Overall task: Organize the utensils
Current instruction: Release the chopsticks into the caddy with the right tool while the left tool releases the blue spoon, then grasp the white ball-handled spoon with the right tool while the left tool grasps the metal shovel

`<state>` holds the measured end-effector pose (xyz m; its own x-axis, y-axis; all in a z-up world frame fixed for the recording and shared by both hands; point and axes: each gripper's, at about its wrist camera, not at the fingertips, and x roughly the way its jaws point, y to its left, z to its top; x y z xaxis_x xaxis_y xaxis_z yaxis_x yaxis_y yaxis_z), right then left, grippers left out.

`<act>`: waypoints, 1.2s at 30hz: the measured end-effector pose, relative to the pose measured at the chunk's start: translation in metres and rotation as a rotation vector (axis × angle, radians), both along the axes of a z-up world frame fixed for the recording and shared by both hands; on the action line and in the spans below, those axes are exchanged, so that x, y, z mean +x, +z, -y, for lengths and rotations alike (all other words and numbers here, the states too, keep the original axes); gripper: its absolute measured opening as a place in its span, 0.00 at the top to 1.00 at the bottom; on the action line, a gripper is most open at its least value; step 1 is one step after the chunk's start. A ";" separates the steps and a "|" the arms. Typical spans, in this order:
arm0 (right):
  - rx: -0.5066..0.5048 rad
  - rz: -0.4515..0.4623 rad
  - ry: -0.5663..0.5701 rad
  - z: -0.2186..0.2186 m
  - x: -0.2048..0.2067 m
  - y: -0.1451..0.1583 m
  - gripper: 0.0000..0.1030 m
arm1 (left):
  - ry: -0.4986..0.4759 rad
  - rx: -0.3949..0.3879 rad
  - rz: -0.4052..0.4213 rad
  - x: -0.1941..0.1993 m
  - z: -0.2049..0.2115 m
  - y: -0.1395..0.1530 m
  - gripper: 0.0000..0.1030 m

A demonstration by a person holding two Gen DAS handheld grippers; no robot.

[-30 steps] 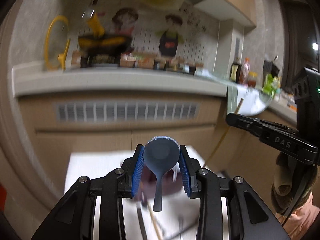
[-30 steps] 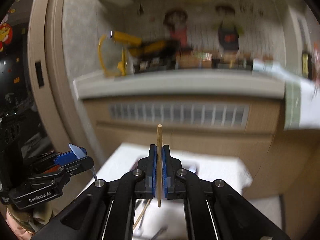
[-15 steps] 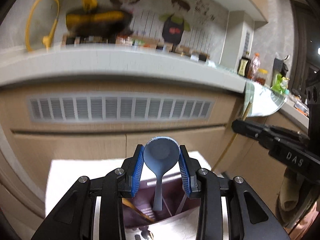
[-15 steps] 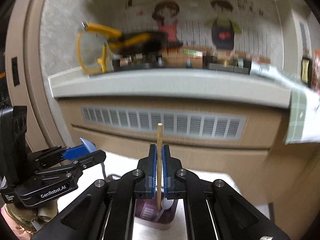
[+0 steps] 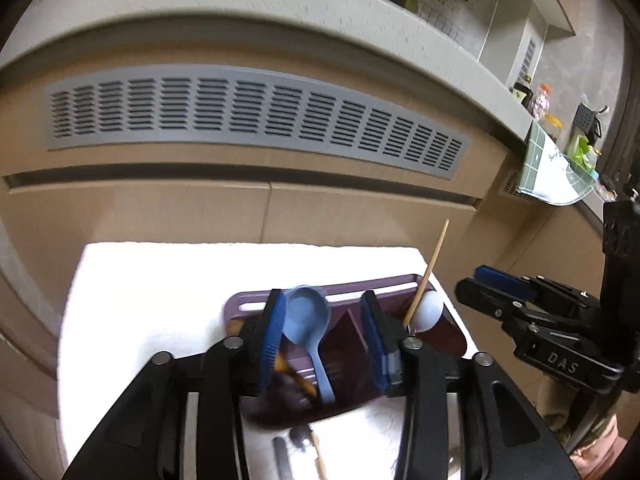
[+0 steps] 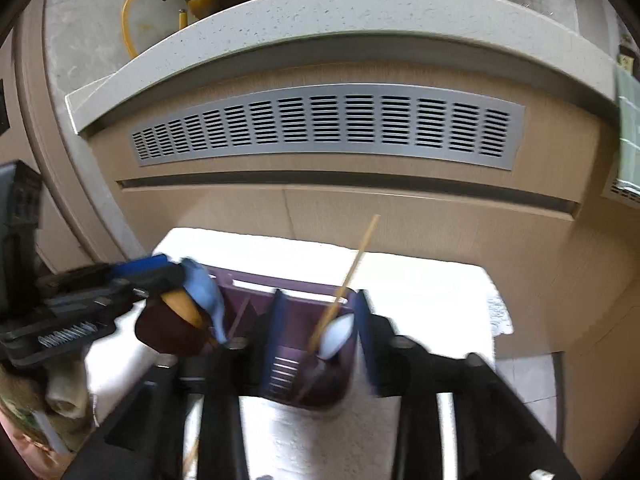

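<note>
A purple utensil holder (image 5: 352, 344) with compartments stands on a white cloth (image 5: 160, 280). My left gripper (image 5: 324, 328) is open above it; a blue spoon (image 5: 308, 320) leans loose between the jaws, its handle down in the holder. My right gripper (image 6: 320, 320) is open over the holder (image 6: 296, 364); a wooden chopstick (image 6: 352, 268) stands tilted in a compartment beside a white spoon (image 6: 336, 336). The chopstick (image 5: 426, 276) and white spoon (image 5: 426, 310) also show in the left wrist view. The left gripper (image 6: 168, 276) and blue spoon (image 6: 204, 292) appear at the left of the right wrist view.
A wooden cabinet front with a grey vent grille (image 5: 256, 112) rises right behind the cloth, under a pale counter edge (image 5: 280, 12). More utensils (image 5: 304, 452) lie on the cloth near my left gripper. The right gripper (image 5: 520, 304) is at the right of the left wrist view.
Both grippers tilted down over the holder and opened. The blue spoon and the chopstick were let go and now rest in the holder.
</note>
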<state>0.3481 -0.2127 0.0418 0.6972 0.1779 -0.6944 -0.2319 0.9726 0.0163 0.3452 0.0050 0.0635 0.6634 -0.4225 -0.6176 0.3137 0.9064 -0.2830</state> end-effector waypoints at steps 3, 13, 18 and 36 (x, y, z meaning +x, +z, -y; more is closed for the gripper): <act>-0.029 0.015 -0.014 0.006 -0.017 0.000 0.61 | 0.018 0.036 0.019 -0.021 -0.015 0.004 0.51; -0.045 -0.092 0.085 -0.023 -0.087 -0.031 0.50 | 0.126 0.133 -0.118 -0.108 -0.088 -0.034 0.49; -0.053 -0.156 0.146 -0.045 -0.121 -0.058 0.47 | 0.152 0.161 -0.227 -0.155 -0.115 -0.065 0.49; -0.062 -0.232 0.004 0.004 -0.157 -0.101 0.37 | -0.093 0.070 -0.431 -0.207 -0.040 -0.108 0.38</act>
<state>0.1910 -0.2168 -0.0597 0.5173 0.1323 -0.8455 -0.2326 0.9725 0.0099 0.1381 0.0453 -0.0444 0.3006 -0.4159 -0.8583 0.2619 0.9013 -0.3450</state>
